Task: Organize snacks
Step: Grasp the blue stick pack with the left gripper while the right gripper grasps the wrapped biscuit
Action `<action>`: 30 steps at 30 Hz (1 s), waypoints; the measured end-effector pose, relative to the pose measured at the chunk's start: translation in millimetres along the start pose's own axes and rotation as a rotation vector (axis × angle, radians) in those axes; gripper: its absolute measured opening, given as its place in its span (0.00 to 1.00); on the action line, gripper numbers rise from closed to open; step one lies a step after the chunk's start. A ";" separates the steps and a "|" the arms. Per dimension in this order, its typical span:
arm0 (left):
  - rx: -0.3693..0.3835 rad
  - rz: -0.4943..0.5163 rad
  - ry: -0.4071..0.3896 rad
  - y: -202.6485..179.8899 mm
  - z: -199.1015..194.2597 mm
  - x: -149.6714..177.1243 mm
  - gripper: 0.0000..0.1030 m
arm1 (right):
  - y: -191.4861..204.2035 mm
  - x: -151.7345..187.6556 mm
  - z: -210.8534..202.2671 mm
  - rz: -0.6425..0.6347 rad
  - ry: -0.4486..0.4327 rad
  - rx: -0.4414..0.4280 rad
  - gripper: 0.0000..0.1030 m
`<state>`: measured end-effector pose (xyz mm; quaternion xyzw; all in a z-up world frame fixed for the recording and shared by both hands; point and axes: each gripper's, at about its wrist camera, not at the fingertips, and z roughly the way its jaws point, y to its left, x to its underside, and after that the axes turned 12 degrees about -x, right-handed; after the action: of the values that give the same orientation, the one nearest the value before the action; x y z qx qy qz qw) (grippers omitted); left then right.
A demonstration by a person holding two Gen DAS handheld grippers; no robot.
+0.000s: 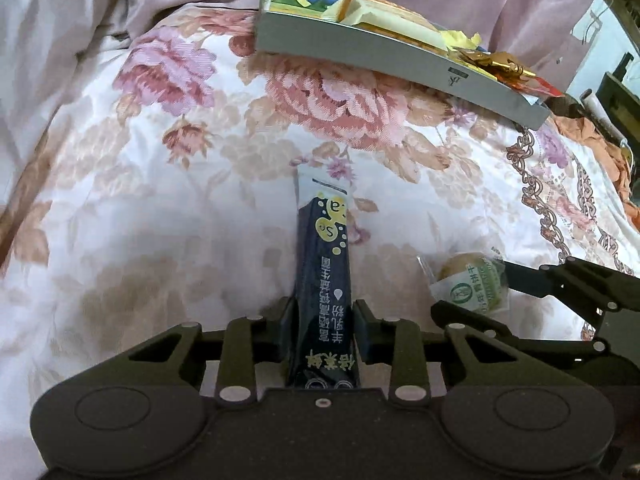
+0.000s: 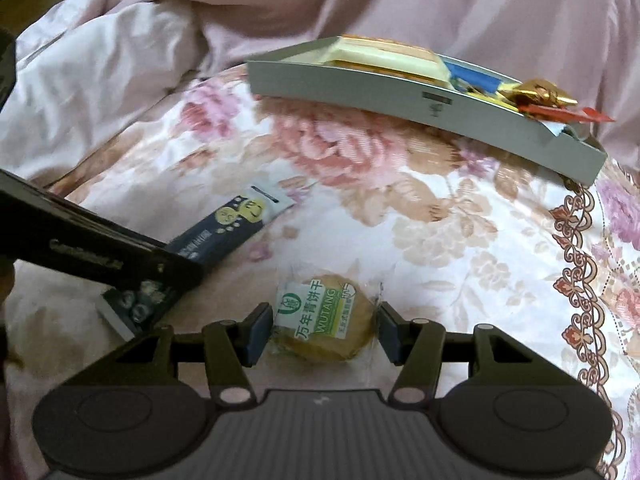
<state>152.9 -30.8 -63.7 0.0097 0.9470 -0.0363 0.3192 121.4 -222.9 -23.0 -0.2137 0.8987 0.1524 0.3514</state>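
Note:
My left gripper (image 1: 324,316) is shut on a dark blue stick sachet (image 1: 324,248) with yellow spots, which points away along the fingers over the flowered quilt. The right wrist view shows the same sachet (image 2: 224,228) at the left, with one of the left gripper's fingers (image 2: 120,256) across it. My right gripper (image 2: 324,332) has its pads against the two sides of a round biscuit in a clear wrapper with a green and white label (image 2: 320,344). That biscuit (image 1: 468,276) and the right gripper (image 1: 472,288) also show at the right of the left wrist view.
A long grey tray (image 1: 360,52) (image 2: 360,84) lies on the quilt beyond both grippers. It holds several snacks, among them yellow-white packets (image 2: 384,58) and a gold-wrapped sweet (image 2: 536,92). A rumpled pink blanket (image 2: 400,0) rises behind it. Dark furniture (image 1: 620,80) stands at the far right.

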 end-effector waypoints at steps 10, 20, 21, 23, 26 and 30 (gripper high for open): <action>0.001 0.000 -0.083 -0.2 0.7 11.7 0.36 | 5.1 6.0 1.2 -0.035 -0.023 0.013 0.60; 0.017 0.021 -0.117 -5.9 8.4 4.1 0.53 | -3.4 6.4 14.2 0.004 -0.028 0.021 0.69; 0.020 0.026 -0.118 -8.0 10.2 2.3 0.57 | -3.9 6.3 14.6 0.008 -0.028 0.019 0.70; 0.021 0.035 -0.125 -12.5 13.1 -2.0 0.62 | -4.2 6.4 15.1 0.010 -0.026 0.018 0.70; 0.023 0.035 -0.133 -16.4 16.9 -6.6 0.66 | -3.9 6.7 16.6 0.009 -0.022 0.026 0.74; 0.013 0.053 -0.143 -19.1 19.7 -6.5 0.62 | -6.1 7.5 17.1 0.026 -0.023 0.028 0.77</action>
<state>169.2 -51.3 -74.2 0.0343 0.9208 -0.0344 0.3870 129.2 -223.0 -41.0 -0.1951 0.8994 0.1467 0.3626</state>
